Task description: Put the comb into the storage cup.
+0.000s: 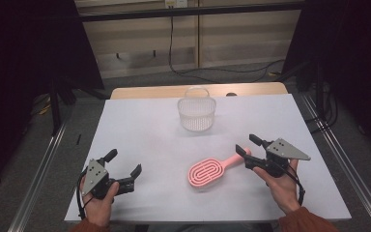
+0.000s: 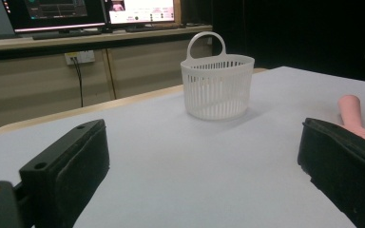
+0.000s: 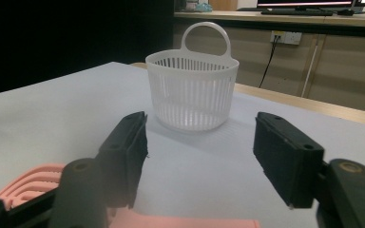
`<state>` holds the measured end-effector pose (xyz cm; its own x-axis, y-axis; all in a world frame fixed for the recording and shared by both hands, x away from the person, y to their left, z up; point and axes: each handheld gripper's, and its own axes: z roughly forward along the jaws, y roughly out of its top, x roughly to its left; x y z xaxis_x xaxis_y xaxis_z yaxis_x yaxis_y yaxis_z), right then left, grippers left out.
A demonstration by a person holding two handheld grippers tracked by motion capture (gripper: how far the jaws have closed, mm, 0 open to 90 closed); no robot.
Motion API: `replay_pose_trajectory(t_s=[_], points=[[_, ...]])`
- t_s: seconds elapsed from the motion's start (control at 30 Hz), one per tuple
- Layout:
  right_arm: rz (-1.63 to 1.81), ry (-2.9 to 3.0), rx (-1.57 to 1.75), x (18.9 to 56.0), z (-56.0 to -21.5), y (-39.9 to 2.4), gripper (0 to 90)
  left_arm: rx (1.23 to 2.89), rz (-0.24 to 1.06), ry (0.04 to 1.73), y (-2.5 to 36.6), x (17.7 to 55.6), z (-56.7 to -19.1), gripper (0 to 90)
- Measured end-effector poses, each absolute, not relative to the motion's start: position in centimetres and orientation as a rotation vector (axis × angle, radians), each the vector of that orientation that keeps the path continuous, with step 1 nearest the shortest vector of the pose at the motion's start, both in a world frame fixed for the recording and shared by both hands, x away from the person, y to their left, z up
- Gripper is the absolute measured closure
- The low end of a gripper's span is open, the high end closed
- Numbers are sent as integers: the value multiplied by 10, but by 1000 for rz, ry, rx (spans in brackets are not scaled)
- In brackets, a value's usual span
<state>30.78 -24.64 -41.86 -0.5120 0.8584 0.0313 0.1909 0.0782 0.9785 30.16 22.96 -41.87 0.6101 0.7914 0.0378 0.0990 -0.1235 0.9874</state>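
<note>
Both tools released: right tool (image 1: 248, 145) jaws straddle pink brush (image 1: 210, 172) handle w/o pressing; left tool (image 1: 123, 162) idle.

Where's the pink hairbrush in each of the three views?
High view: pink hairbrush lies right of centre on the table, handle toward the right tool.
Left gripper view: its handle end pokes in at the right edge, behind the right-hand jaw.
Right gripper view: bottom left, under the jaws.
Shared landmark: white basket.

Lab recording room, monitors (image 2: 95, 12) on bench, white-covered table (image 1: 140, 130), metal rig frame (image 1: 43, 159)
</note>
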Motion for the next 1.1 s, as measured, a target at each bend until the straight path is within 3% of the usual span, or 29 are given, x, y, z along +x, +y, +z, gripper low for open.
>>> replay_pose_trajectory(t_s=[0.1, 0.27, 0.4, 0.43, 0.6, 1.1], points=[[1486, 1783, 1050, 308, -419, -247, 430, 1609, 702, 758, 230, 302, -419, 33], [1508, 1794, 1047, 309, -418, -249, 613, 1611, 697, 761, 229, 302, -419, 32], [1515, 1805, 1043, 309, -419, -249, 696, 1606, 694, 764, 230, 302, -419, 32], [1520, 1808, 1039, 310, -419, -249, 767, 1606, 694, 764, 230, 302, -419, 32], [1519, 1808, 1041, 310, -419, -250, 877, 1608, 685, 782, 230, 303, -420, 33], [1415, 1977, 1045, 318, -407, -249, 900, 1605, 689, 782, 231, 303, -420, 33]])
